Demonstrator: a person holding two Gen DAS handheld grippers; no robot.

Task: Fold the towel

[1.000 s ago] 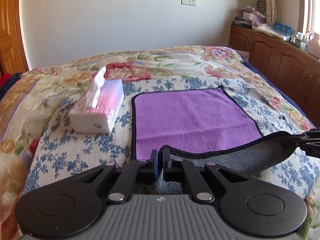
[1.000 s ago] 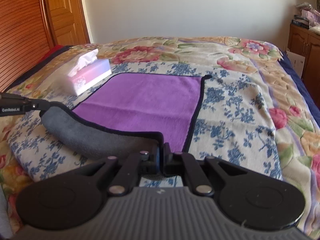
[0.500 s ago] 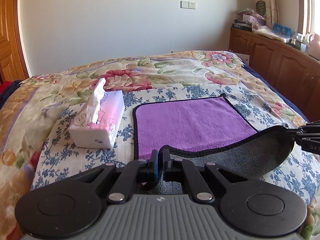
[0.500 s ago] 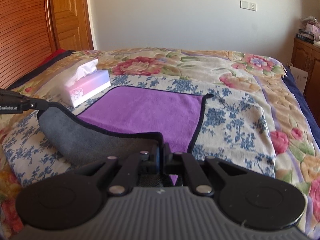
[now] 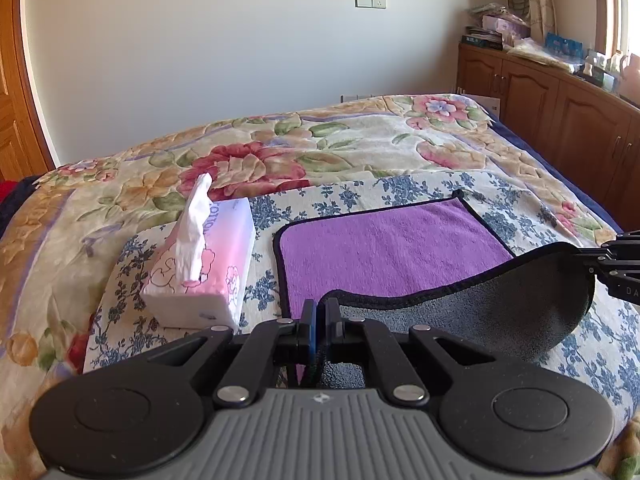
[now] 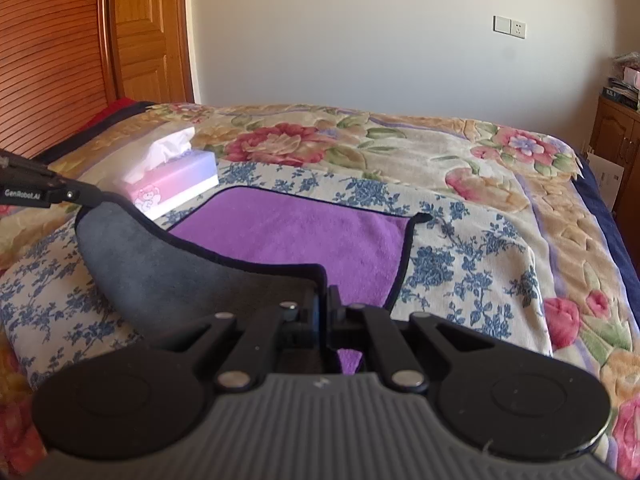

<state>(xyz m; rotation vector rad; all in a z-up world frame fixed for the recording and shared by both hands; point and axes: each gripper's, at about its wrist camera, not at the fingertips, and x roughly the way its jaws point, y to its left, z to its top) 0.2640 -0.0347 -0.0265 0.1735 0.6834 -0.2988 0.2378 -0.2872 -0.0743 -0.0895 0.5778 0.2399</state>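
A purple towel [image 5: 384, 248] with a dark border and grey underside lies on the flowered bed; it also shows in the right wrist view [image 6: 304, 236]. Its near edge is lifted and curls over, grey side [image 5: 500, 312] out. My left gripper [image 5: 320, 312] is shut on the towel's near left corner. My right gripper [image 6: 325, 300] is shut on the near right corner. Each gripper shows in the other's view, the right one [image 5: 592, 260] and the left one [image 6: 86, 196], holding the raised edge above the bed.
A pink and white tissue box [image 5: 204, 268] stands just left of the towel, also in the right wrist view [image 6: 172, 184]. Wooden cabinets [image 5: 560, 104] line the right wall. A wooden door [image 6: 148, 32] and slatted panel are on the left.
Both grippers have risen and carried the towel's near edge up and forward over the purple side. More of the grey underside shows and less purple is uncovered.
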